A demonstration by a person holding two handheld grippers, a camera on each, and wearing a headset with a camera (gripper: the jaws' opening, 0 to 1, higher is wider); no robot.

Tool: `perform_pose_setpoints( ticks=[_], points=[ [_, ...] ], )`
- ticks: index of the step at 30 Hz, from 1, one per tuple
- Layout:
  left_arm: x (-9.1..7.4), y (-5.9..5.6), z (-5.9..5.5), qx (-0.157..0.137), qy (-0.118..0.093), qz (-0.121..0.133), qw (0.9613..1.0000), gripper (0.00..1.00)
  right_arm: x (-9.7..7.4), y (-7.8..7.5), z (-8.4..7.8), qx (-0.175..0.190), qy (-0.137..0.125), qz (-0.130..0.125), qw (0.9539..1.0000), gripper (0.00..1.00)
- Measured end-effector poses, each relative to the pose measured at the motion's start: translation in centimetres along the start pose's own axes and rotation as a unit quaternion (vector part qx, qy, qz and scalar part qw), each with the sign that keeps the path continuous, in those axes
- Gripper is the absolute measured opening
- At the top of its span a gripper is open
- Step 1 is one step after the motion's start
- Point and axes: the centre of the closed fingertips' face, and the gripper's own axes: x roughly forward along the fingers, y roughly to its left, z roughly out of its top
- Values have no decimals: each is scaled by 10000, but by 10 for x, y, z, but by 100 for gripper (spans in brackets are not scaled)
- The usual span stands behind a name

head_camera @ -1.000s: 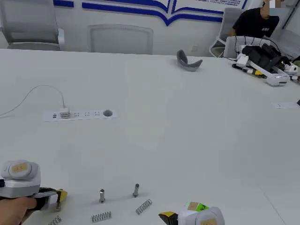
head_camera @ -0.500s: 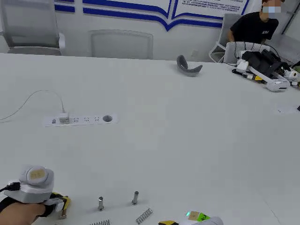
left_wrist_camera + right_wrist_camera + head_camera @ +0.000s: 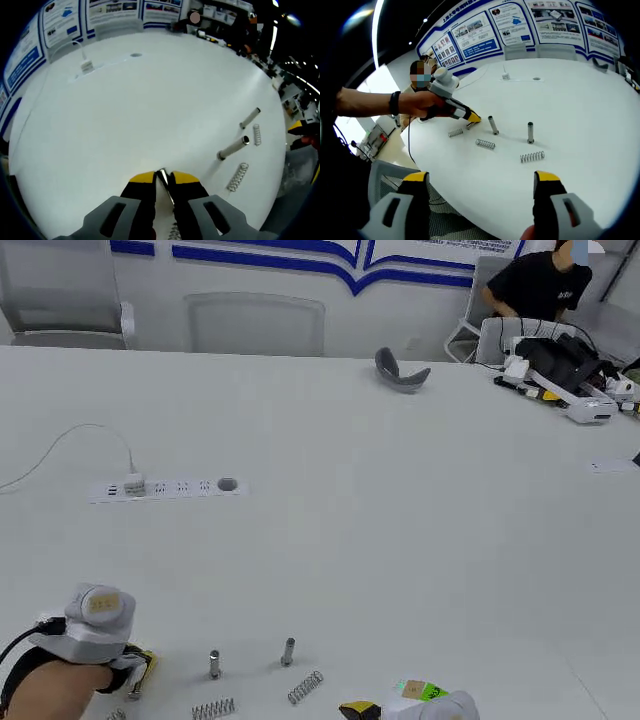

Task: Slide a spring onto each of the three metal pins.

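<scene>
Pin [image 3: 163, 181] sat clamped in L gripper [image 3: 140, 672], which I'd edged a bit closer to the 2 upright pins [image 3: 214, 663]; R gripper [image 3: 480, 176] hung wide open. Springs [image 3: 305, 687] lay loose on table [image 3: 400, 500], none threaded yet, so prob lining up spring no. 1

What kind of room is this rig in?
Probably an office meeting room: a long white table, office chairs along it, a power strip on top, display posters on the wall.
</scene>
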Motion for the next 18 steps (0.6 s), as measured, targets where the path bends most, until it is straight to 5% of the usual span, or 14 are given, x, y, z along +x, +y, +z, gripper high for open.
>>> perform_pose_setpoints(
  ticks=[6, 10, 12, 18],
  points=[
    [0, 5, 2, -173, 114, 303, 9993, 11, 3, 3, 1, 30, -31, 39, 10000, 86],
    [1, 8, 2, 127, 152, 348, 9992, 9, 4, 4, 0, 22, -16, 72, 10000, 86],
    [0, 8, 4, 400, 140, 303, 9986, 8, 4, 5, 0, 22, -4, 79, 10000, 86],
    [-3, 7, -1, 351, 153, 128, 9992, 7, 1, 3, 0, 17, -15, 60, 10000, 86]
  ],
)
